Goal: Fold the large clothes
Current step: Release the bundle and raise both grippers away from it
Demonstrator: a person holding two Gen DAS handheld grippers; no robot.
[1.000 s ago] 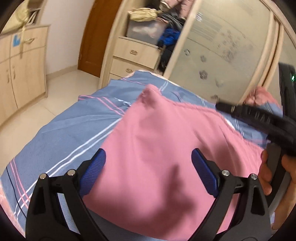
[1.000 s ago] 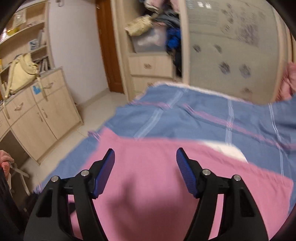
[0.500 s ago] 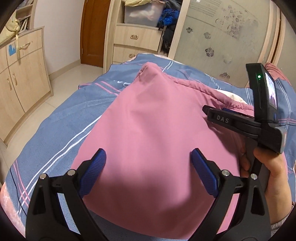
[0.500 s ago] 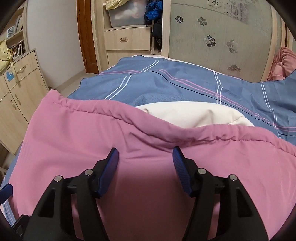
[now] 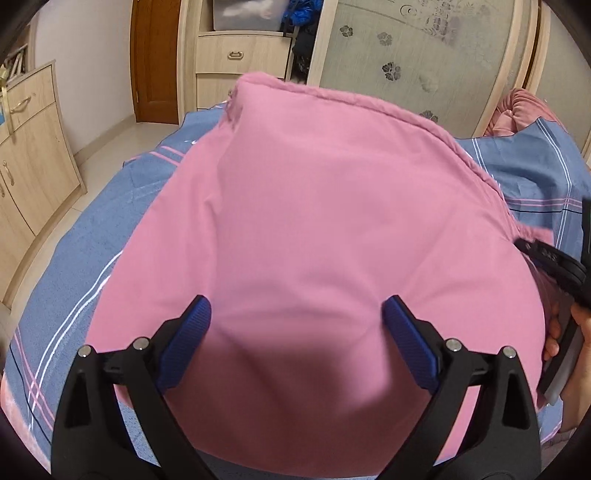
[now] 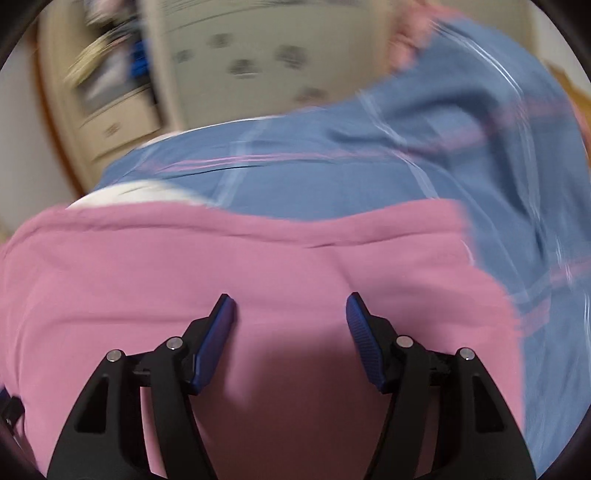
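A: Status?
B: My left gripper and right gripper both gape, clamping nothing. Smooth pink garment lies on the striped blue bedspread.
A: Containers?
B: Clear bin on the wardrobe shelf, contents unclear.

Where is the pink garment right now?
The pink garment lies spread on the blue striped bedsheet, filling the middle of both wrist views, in front of the wardrobe.

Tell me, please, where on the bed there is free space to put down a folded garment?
Free: blue striped bedsheet left of the pink garment, toward the wooden cabinet; also the sheet right of it. Crowded: the middle, under the garment.
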